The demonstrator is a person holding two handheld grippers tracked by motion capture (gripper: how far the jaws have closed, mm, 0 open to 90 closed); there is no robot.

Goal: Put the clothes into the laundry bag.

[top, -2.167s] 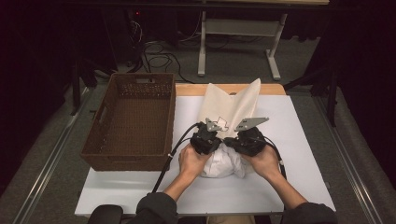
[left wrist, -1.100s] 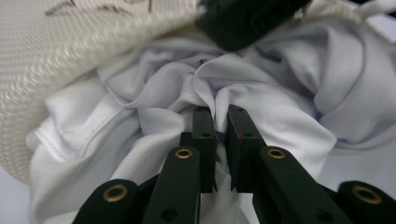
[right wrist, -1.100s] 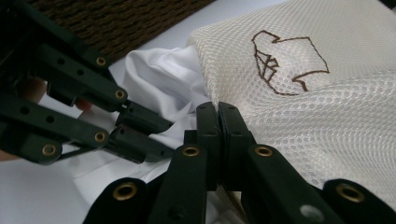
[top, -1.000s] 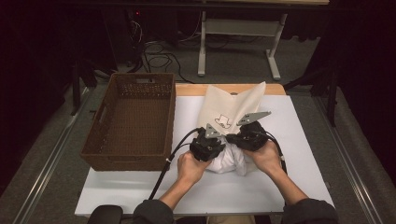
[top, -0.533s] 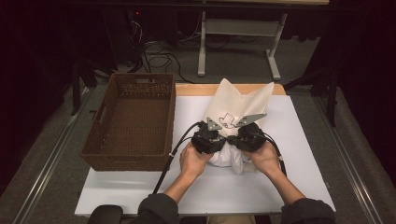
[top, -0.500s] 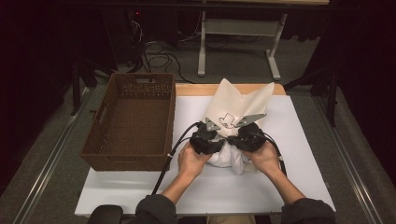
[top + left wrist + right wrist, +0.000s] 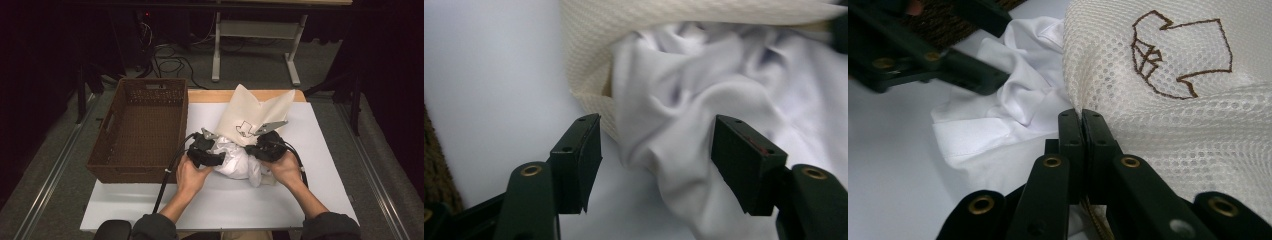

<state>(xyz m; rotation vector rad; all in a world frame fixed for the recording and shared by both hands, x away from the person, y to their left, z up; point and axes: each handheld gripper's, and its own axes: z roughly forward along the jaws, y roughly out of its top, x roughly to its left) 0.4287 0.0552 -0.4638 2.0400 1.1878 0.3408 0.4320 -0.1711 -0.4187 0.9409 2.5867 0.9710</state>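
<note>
White crumpled cotton garment (image 7: 239, 161) | centre of white desk (image 7: 320, 200), half inside cream mesh laundry bag (image 7: 260, 114) | soft, light, limp; best pinched at a bunched fold | left claw (image 7: 656, 155) jaws just opening, astride cloth, unpressed | right claw (image 7: 1081, 122) clamped on bag rim.

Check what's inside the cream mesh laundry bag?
A crumpled white cloth garment sits in the mouth of the cream mesh laundry bag, much of it spilling onto the white table. How far it reaches inside is hidden by the mesh.
</note>
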